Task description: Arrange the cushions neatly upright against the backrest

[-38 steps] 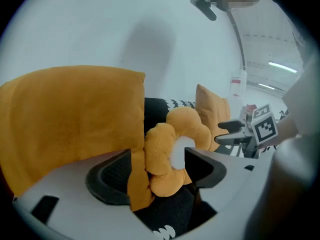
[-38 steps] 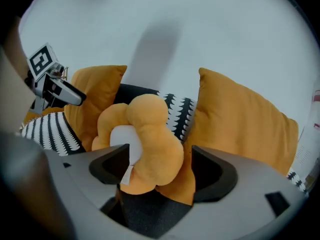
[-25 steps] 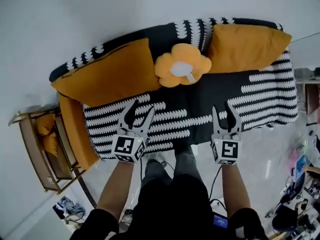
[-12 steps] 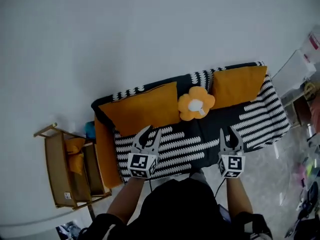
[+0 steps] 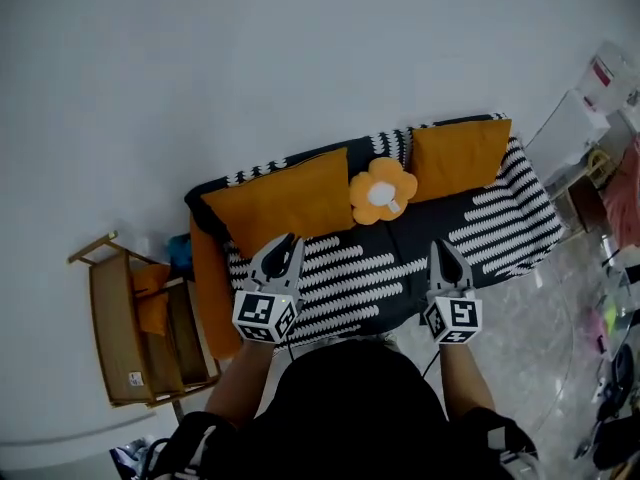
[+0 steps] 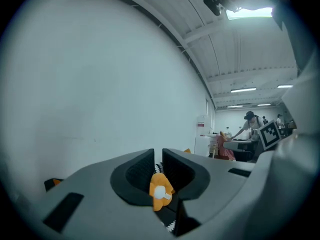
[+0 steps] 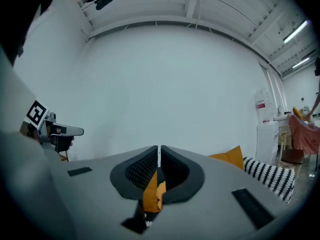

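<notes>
Against backrest (image 5: 392, 144) | orange cushions (image 5: 285, 200) upright | long axes along sofa (image 5: 400, 268)

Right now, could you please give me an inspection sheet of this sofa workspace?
Surface: black-and-white patterned sofa.
Job's things: large orange cushion, flower cushion and smaller orange cushion in a row against the backrest; fourth orange cushion at the armrest end.
Clutter: wooden rack beside the sofa.
Grippers: left gripper and right gripper over the seat's front; jaws have just been closing, now together, nothing between.
Cables: nothing seen.
Surroundings: white wall; people at desks far off.
</notes>
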Demonstrator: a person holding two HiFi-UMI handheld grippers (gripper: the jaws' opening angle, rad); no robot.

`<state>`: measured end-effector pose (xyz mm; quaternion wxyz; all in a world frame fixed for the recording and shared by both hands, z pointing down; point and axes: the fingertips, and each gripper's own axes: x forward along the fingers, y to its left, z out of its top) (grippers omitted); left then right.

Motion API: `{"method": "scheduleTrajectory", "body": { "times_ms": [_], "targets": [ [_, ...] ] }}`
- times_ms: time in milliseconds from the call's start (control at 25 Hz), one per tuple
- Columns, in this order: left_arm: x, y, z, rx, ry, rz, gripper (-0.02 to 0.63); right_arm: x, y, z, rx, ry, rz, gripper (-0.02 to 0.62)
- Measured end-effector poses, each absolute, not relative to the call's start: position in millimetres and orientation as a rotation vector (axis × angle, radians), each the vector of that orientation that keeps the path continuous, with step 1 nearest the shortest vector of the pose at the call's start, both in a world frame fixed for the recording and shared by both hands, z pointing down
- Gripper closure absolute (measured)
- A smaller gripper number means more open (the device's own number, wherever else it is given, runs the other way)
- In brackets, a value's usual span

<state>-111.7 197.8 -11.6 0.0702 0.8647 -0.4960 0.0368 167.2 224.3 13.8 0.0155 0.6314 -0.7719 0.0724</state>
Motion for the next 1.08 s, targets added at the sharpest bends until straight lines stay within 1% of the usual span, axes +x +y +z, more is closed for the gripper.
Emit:
{"method": "scheduleTrajectory", "body": {
  "times_ms": [80, 160, 600, 760, 1080],
  "targets": [
    [-109, 198, -14, 2.588, -1.52, 0.085, 0.547, 167, 220, 6, 1.938, -2.453, 0.231, 0.566],
    [-109, 194, -16, 2.558, -1.555, 0.057, 0.551, 168, 215, -2, 1.935, -2.503, 0.24, 0.568],
    [-89, 166, -15, 2.55, -1.559, 0.006, 0.557, 186, 191, -7, 1.92, -2.529, 0.183, 0.568],
    [-83, 157, -16, 2.541, -1.557, 0.005, 0.557, 198, 177, -5, 1.936, -2.519, 0.216, 0.568],
    [-81, 144, -21, 2.542, -1.599, -0.041, 0.558, 196, 150, -11, 1.912, -2.57, 0.192, 0.568]
  ]
}}
